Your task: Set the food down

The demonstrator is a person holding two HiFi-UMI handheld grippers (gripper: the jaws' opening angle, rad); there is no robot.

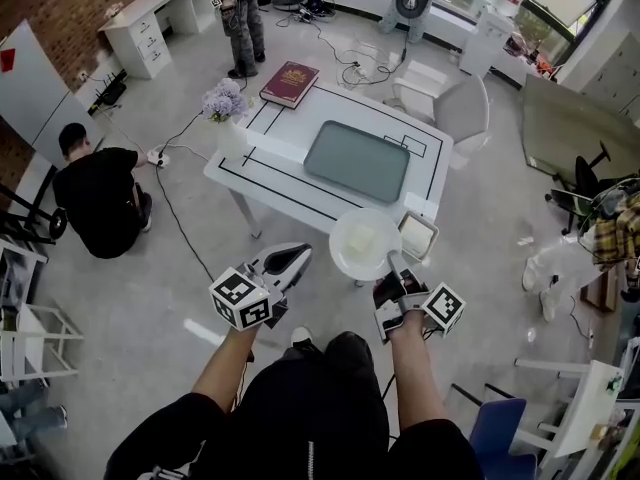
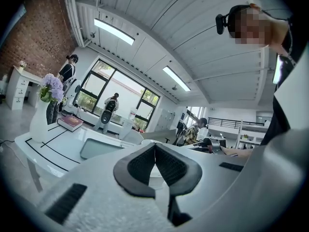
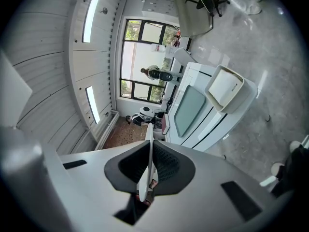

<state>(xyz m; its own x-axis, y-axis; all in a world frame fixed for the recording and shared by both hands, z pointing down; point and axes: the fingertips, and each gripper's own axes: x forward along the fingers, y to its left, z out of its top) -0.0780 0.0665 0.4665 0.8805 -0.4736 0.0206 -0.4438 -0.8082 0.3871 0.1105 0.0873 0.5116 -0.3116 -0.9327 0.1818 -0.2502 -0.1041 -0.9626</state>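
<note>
The food [image 1: 362, 238] is just a pale lump on a white plate [image 1: 340, 255], too washed out to name. In the right gripper view the plate is only a thin edge-on sliver, so what it carries is out of sight there. From above I cannot tell how high the plate sits over the desk [image 1: 262, 173]; it overlaps the desk's near edge, just beside a white square container [image 1: 417, 236] at that near corner. The right gripper [image 1: 395, 280] has its jaws pinched tight on the plate's near rim, which runs straight up between the dark pads. The left gripper [image 1: 288, 260] hangs off the desk's near side, apart from the plate. Its jaws are pressed together at the tips with nothing between them. On the middle of the desk lies a grey-green tray [image 1: 358, 160], bare as far as I can see. A red book [image 1: 289, 83] lies at the desk's far corner, and next to it is a bunch of lilac flowers [image 1: 225, 100], whose white vase almost melts into the desk top. A white chair [image 1: 465, 108] is drawn up to the far side of the desk. Someone in black [image 1: 100, 196] crouches on the floor well off from the desk, and another person [image 1: 240, 23] stands beyond it, cut off at the top of the view.
</note>
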